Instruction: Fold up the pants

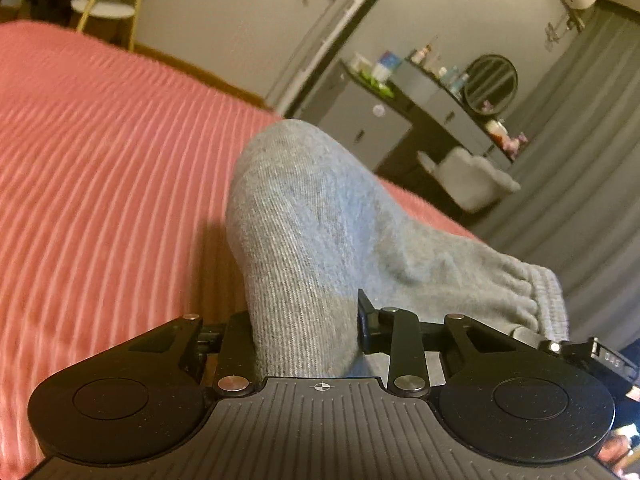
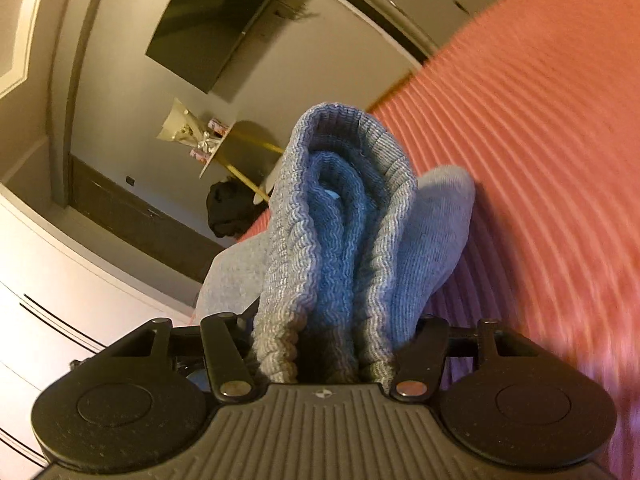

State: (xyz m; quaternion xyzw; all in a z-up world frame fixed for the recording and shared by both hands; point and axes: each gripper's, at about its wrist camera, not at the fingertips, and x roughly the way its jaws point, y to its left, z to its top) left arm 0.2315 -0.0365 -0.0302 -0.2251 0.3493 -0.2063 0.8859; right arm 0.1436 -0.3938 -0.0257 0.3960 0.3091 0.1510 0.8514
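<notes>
Grey knit pants [image 1: 304, 216] lie over a bed with a pink ribbed cover [image 1: 100, 168]. The left gripper [image 1: 306, 332] clasps a bunched fold of the grey fabric between its two jaws; the cloth rises ahead of the tool in a rounded hump, with the gathered waistband trailing off to its right. The right gripper [image 2: 334, 344] pinches the thick ribbed waistband [image 2: 340, 208], doubled into several layers, which stands up directly in front of the tool, the pink cover to its right

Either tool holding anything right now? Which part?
Both hold the grey pants. The left tool pinches a plain fold of fabric; the right tool clamps the bunched ribbed waistband.
</notes>
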